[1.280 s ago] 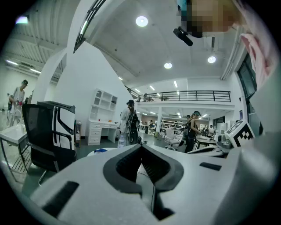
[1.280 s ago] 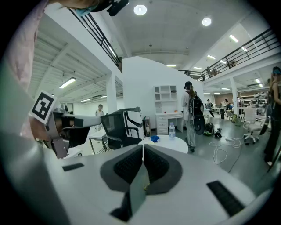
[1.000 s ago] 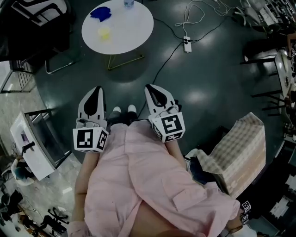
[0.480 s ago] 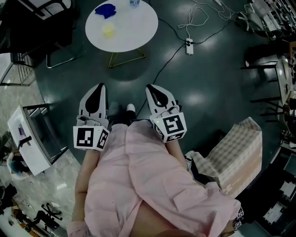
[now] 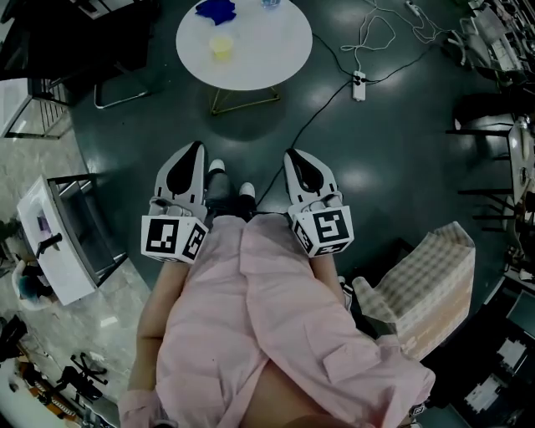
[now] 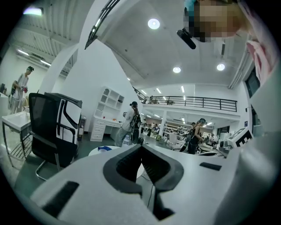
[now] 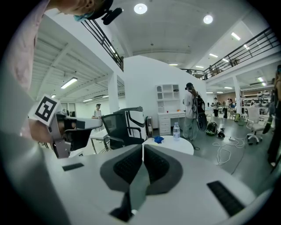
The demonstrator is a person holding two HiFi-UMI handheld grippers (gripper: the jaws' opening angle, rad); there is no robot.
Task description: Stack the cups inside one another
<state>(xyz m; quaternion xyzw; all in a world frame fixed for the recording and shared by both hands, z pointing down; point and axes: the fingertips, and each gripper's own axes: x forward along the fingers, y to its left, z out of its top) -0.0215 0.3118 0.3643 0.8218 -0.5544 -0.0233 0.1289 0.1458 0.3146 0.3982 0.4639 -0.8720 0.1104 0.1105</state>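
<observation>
1. Since the earlier frames, the round white desk (image 5: 272, 54) has slid to the right and closer to the top edge of the head view. Both tools have shifted slightly right too, and 1 of the person's shoes (image 5: 216, 168) now leads the other.
2. Left tool (image 5: 195, 152): held out in front of the person's pink shirt (image 5: 251, 334). Its 2 jaws are pressed together, with nothing between them.
3. Right tool (image 5: 294, 157): level with the left one and apart from it. Its jaws are also pressed together and empty.
4. 1 yellow cup (image 5: 221, 46) stands upright on the desk, well ahead of both tools and nearer the left tool's line.
5. Beyond the cup, at the desk's far edge, lie a blue object (image 5: 216, 10) of unclear shape and a clear bottle (image 5: 269, 3).
6. In the right gripper view, the desk shows just past the closed tips, slightly right, carrying the blue object and the bottle. A black office chair (image 7: 127, 125) stands to its left.
7. On the floor, a power strip (image 5: 359, 86) with cables lies ahead and right of the right tool. A checked cloth (image 5: 430, 280) covers something to the right, behind it.
</observation>
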